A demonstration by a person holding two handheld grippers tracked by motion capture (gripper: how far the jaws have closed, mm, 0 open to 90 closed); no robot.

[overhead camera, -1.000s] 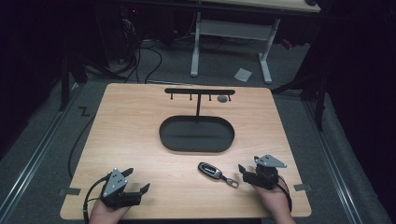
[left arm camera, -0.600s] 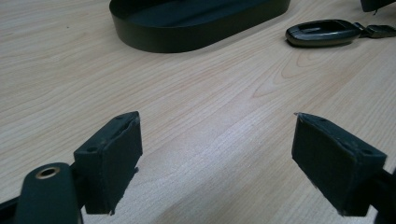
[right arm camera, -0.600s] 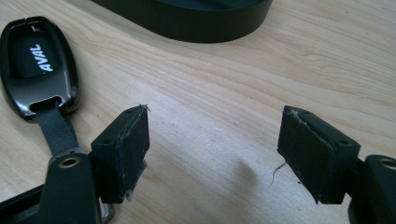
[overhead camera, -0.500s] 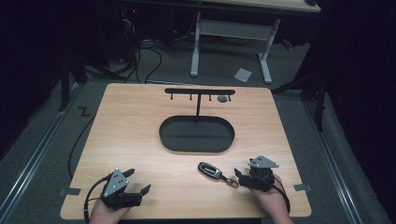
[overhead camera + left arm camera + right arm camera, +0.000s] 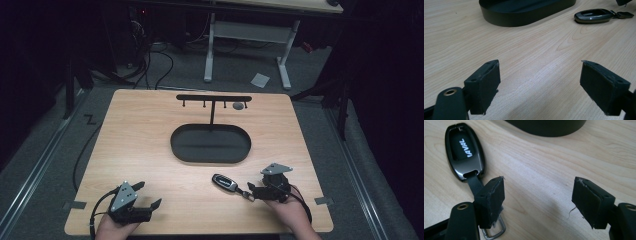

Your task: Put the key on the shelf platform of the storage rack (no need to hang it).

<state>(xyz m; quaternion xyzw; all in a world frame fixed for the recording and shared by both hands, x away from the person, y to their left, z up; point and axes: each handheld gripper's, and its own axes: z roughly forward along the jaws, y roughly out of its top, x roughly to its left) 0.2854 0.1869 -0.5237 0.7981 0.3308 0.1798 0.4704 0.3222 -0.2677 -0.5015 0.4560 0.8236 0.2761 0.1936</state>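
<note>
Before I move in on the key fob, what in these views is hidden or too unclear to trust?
- Key fob strap and metal ring, right gripper view: partly hidden under that gripper's own left jaw.
- Fob lettering: top edge crops it.
- Small grey object at the hook rack, high view: too small to identify.
- Oval tray, left gripper view: top edge hides its inside.

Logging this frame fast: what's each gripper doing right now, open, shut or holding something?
Left gripper: open, holding nothing, over bare table.
Right gripper: open, holding nothing; the key fob lies beside its jaw, strap running under it.
</note>
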